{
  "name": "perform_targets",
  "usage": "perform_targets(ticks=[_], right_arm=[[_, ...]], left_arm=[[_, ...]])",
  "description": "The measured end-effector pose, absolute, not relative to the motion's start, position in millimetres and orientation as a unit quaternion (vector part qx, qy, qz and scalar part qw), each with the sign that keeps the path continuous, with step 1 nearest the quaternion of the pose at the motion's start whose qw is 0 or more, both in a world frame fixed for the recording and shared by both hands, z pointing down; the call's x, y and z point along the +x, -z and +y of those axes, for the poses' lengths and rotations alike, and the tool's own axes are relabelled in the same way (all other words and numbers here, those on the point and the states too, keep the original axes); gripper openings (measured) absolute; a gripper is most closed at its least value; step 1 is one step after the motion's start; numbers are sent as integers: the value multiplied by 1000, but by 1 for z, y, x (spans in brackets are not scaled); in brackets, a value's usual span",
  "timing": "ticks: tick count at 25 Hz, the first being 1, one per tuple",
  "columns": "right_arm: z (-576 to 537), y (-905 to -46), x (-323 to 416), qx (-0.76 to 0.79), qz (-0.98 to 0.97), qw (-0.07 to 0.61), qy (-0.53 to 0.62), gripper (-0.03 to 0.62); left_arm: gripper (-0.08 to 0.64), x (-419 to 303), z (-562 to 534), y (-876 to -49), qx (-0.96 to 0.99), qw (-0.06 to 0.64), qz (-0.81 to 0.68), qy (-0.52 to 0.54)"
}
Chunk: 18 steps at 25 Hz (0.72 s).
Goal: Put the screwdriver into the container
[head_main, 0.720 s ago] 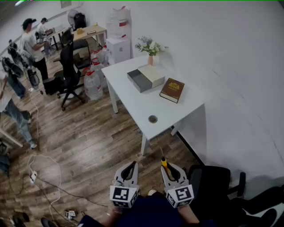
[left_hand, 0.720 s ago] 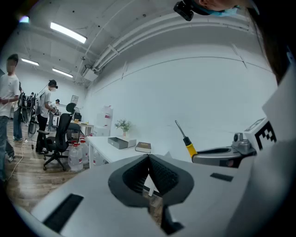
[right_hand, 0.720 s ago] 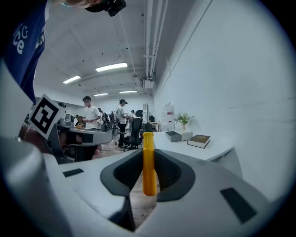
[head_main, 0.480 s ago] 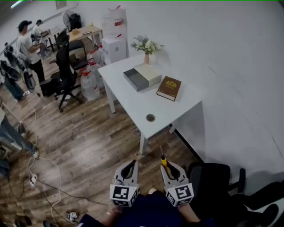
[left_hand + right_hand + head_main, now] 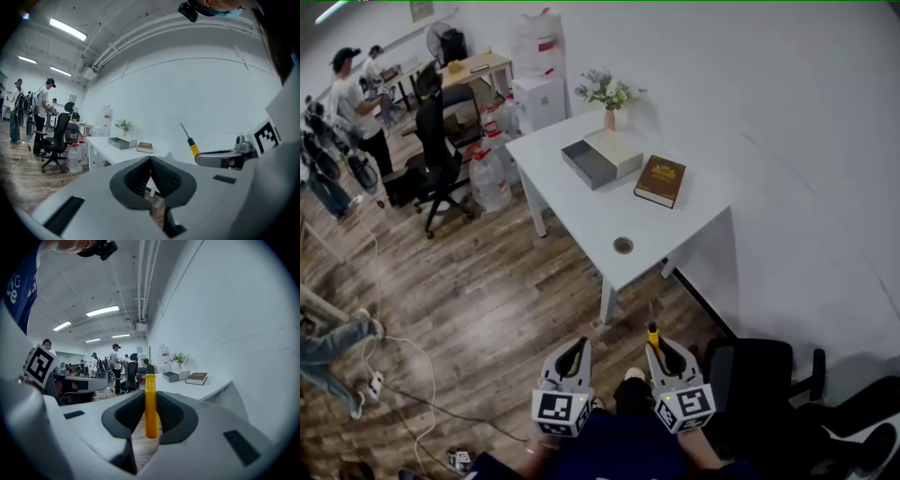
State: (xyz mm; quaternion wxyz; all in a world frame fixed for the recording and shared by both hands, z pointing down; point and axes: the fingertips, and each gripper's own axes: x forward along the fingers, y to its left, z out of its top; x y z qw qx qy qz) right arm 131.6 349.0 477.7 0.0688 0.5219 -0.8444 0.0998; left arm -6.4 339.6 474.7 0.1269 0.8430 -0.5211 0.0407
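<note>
We open on the right hand-held gripper (image 5: 151, 398). Its jaws are pinched narrow on the yellow handle of the screwdriver (image 5: 151, 411), with a ribbed pad pressing it from each side. The handle stands upright between the pads, its butt end towards the camera. From the left gripper view we catch the thin metal shaft poking up past the jaw tips, tilted a little.

Just beside it, the left hand-held gripper (image 5: 151, 161) has its jaws together at the tips, and we see nothing between them.

Looking down from the head view, both grippers sit low in the picture, side by side above the wooden floor (image 5: 487, 300). So the screwdriver is up in the air in the right grip, well apart from the white counter (image 5: 591, 225) ahead.

On that counter, towards its far end, we spot the container (image 5: 591, 165), a grey open box lying flat. A cream box (image 5: 621, 150) touches its far side, and we cannot tell whether the two are one piece. A brown book (image 5: 661, 180) lies near them on the right, and a vase of flowers (image 5: 607, 96) stands at the far corner by the white wall (image 5: 769, 112).

Left of the counter we see water bottles (image 5: 492, 173) on the floor and a black office chair (image 5: 439, 155). People (image 5: 352, 103) stand in the far left corner.
</note>
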Motion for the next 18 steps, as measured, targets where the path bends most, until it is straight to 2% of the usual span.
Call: perform_targets(ticks=[7,18], right_arm=[[291,-475,131,505,-857,59,-81,95],[145,-456,162,475,-876,43,-68,95]], left_arm=[[17,-11,301,-484,828,124,-546,-39],[17,25,174,-477,811,124,-570,-41]])
